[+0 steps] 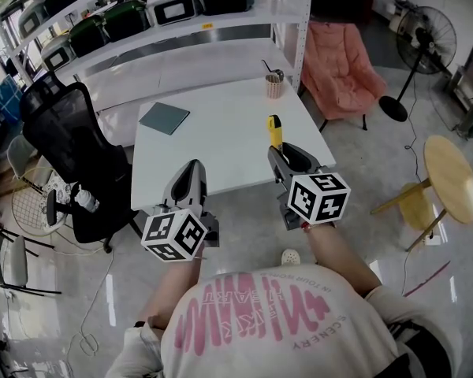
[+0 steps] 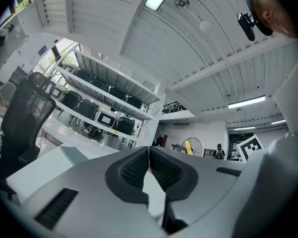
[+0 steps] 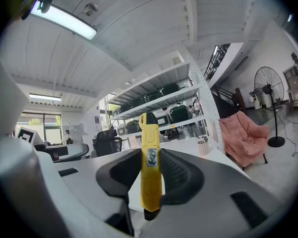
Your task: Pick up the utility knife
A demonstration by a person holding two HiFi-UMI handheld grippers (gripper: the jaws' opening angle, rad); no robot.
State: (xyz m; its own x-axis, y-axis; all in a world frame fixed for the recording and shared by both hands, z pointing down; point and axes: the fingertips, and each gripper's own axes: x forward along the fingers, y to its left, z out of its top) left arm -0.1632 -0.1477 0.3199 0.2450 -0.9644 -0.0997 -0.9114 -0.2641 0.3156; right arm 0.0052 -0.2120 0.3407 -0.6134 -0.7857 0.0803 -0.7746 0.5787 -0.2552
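A yellow utility knife (image 3: 150, 165) with a black tip is clamped between the black pads of my right gripper (image 3: 150, 175); its handle sticks out forward past the jaws. In the head view the utility knife (image 1: 275, 132) pokes out over the near right part of the white table (image 1: 221, 140), held by the right gripper (image 1: 284, 157). My left gripper (image 1: 188, 183) hangs at the table's near edge, jaws together. In the left gripper view its pads (image 2: 139, 167) meet with nothing between them.
A teal notebook (image 1: 165, 118) lies on the table's left side and a pen cup (image 1: 275, 85) stands at its far right corner. A black office chair (image 1: 75, 144) is left of the table, a pink armchair (image 1: 340, 65) and a round wooden stool (image 1: 449, 178) to the right.
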